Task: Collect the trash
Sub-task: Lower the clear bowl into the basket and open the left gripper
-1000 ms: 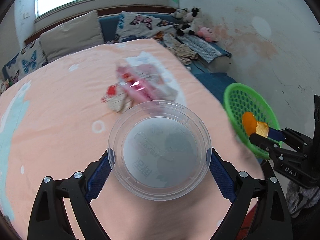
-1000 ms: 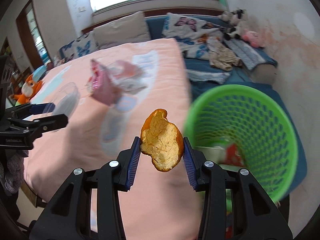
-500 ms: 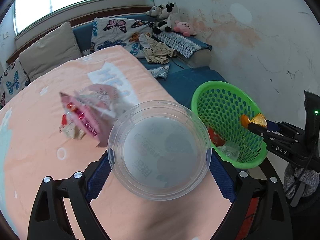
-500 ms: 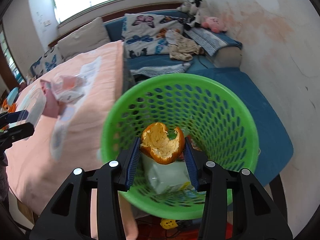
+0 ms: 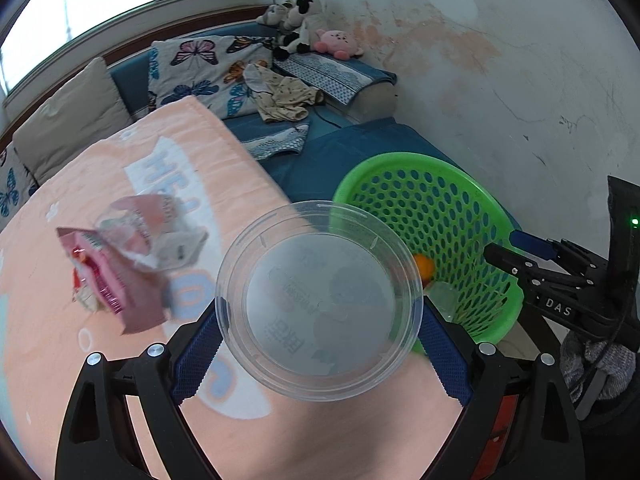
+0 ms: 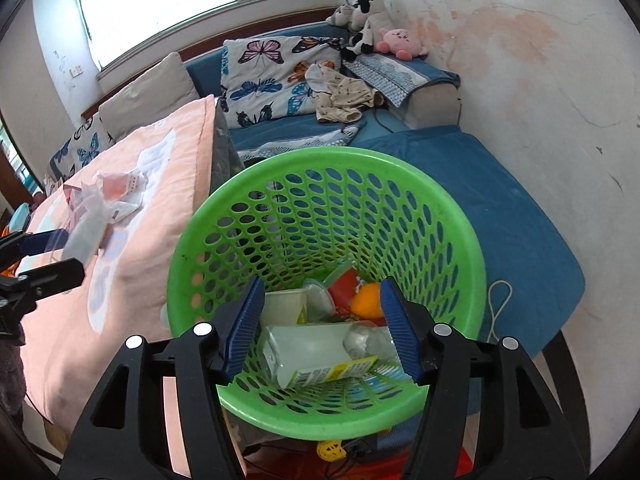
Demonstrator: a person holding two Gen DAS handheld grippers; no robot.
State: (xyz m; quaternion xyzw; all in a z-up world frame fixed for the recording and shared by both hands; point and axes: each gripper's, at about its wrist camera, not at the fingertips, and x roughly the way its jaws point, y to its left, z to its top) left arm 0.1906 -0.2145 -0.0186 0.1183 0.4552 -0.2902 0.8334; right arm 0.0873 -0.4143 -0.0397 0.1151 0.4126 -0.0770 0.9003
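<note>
**A:** Our right gripper [image 6: 322, 322] hangs over the green basket [image 6: 460, 236], and its jaws have just been opening with nothing between the pads now. The orange peel [image 6: 366, 300] lies down inside the basket, against a red wrapper and above the clear plastic bottle [image 6: 316, 350]. So that piece is in.

**B:** And our left gripper [image 5: 320, 330] is clamped on the clear round plastic container [image 5: 318, 300], which sits just beside the basket, overlapping its near rim in the left wrist view but not yet over the opening, we think.

**A:** That is our worry. If we let go from here, the container could catch the basket rim and roll off onto the peach blanket [image 5: 120, 360] or down past its edge. It is light and wide, so it may bounce rather than drop.

**B:** Our two grippers are also close together by the basket. Bringing the left one in while the right hangs over the mouth could knock them together, or tip the basket.

**A:** The pink snack wrappers [image 5: 120, 264] are on the blanket, well away from the basket. How many pieces are in that pile we cannot say; the view there is blurred.
</note>
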